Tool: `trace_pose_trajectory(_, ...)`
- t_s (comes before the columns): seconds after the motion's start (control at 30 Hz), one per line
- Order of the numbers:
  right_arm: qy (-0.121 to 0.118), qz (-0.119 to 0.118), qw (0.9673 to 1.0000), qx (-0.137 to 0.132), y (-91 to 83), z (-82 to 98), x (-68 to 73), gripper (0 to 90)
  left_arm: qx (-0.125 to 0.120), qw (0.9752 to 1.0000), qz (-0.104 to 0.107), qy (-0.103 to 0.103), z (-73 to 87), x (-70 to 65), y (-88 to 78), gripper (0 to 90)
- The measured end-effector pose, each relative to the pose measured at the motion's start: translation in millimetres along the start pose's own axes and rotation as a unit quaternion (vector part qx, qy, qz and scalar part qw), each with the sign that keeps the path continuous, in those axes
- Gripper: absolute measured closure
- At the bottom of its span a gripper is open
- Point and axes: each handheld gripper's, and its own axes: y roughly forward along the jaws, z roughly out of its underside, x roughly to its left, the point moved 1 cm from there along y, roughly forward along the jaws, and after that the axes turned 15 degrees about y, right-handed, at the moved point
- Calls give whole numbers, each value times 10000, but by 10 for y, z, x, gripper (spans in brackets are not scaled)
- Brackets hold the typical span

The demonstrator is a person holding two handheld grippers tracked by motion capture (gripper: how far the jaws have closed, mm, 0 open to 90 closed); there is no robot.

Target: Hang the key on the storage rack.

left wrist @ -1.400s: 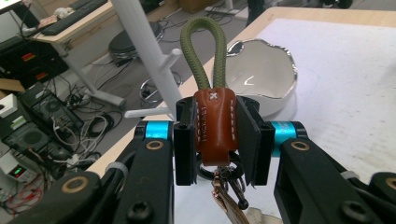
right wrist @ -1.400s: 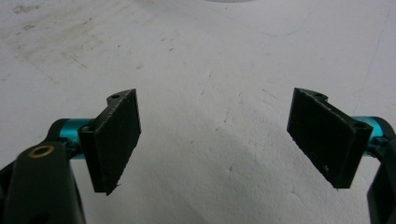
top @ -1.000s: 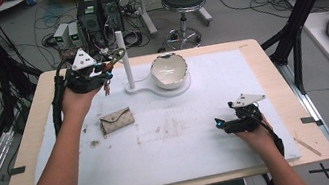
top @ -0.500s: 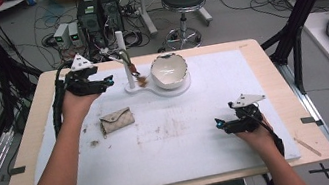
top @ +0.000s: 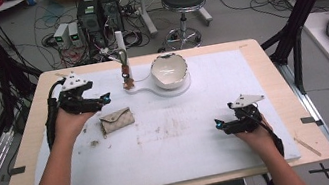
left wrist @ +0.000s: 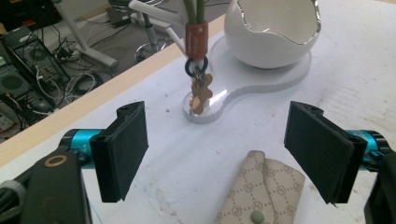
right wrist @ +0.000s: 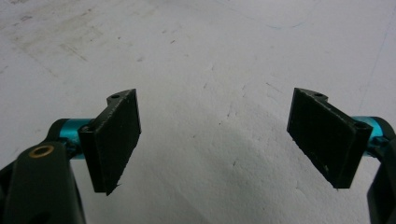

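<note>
On the white stand's post, back-centre of the table: the task's thing, a keychain, hangs.
Keychain [left wrist: 198,79]: two green cord strands run into an orange-brown leather sleeve, then a dark ring, then a small tan bear-shaped charm with metal bits; the charm dangles just above the stand's clear round foot. Seen in the high view [top: 126,73] as a small brown dangle on the post.
Stand [left wrist: 261,86]: white flat base, peanut-shaped, thin white post with a side arm; the keychain hangs from that arm.
Bowl [top: 169,71]: white, egg-shell shape with a jagged rim, sits on the wide end of the stand, just right of the keychain.
Pouch [top: 117,120]: beige patterned key pouch with flap and snap button, lies flat on the mat, near the left gripper, in front of the stand.
Left gripper [top: 103,99]: jaws have just been opening, now wide apart, nothing between the pads; points at the keychain, apart from it. Left gripper view [left wrist: 215,154]: keychain centred beyond the gap, pouch low between the pads.
Right gripper [top: 218,125]: jaws wide apart, empty, low over bare mat at front right, well apart from keychain.
Mat [right wrist: 196,60]: white, scuffed, some crumbs near the pouch.
</note>
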Motion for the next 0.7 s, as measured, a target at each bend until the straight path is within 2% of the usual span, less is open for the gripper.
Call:
trace_pose_trajectory(0.37,-13,1,10000,-4,5,-2,-7,176,-19,10000,15,10,271,-261,-86,205)
trace_pose_trajectory(0.6,6,-18,10000,-8,15,-4,-17,176,-337,9993,186,-32,425,-385,-139,176)
trace_pose_trajectory(0.7,28,-29,10000,-14,9,-2,-25,177,-341,9991,239,-80,509,-390,-146,176)
